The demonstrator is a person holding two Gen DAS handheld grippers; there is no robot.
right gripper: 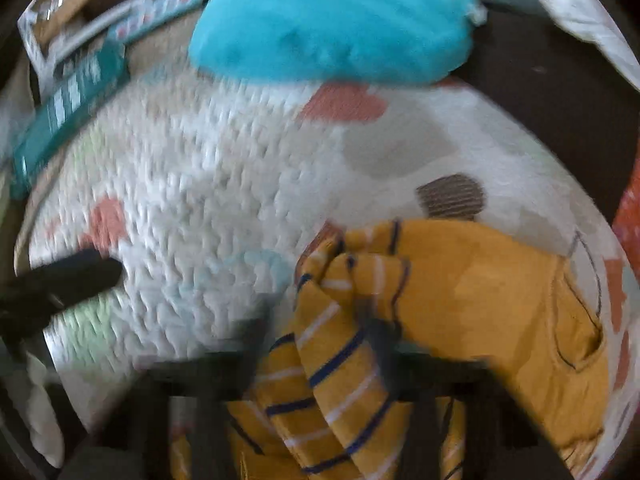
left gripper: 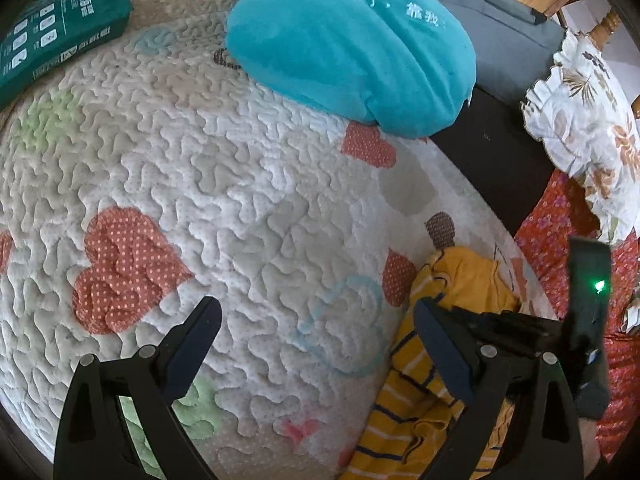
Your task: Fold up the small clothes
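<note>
A small yellow garment (left gripper: pixel 448 320) with navy and white striped sleeves lies bunched on the quilted heart-pattern mat (left gripper: pixel 200 180) at the lower right. My left gripper (left gripper: pixel 316 316) is open and empty above the mat, just left of the garment. In the blurred right wrist view my right gripper (right gripper: pixel 316 320) has bunched striped cloth of the garment (right gripper: pixel 480 300) between its fingers; the blur hides whether the jaws are closed on it. The right gripper's body (left gripper: pixel 520 332) shows beside the garment in the left wrist view. The left gripper's finger (right gripper: pixel 76 276) shows at the left of the right wrist view.
A teal plush cushion (left gripper: pixel 352 44) lies at the mat's far edge. A green box (left gripper: pixel 60 40) sits at the far left. A grey bag (left gripper: pixel 504 36) and floral cloths (left gripper: pixel 588 120) lie to the right, past a dark table edge (left gripper: pixel 492 152).
</note>
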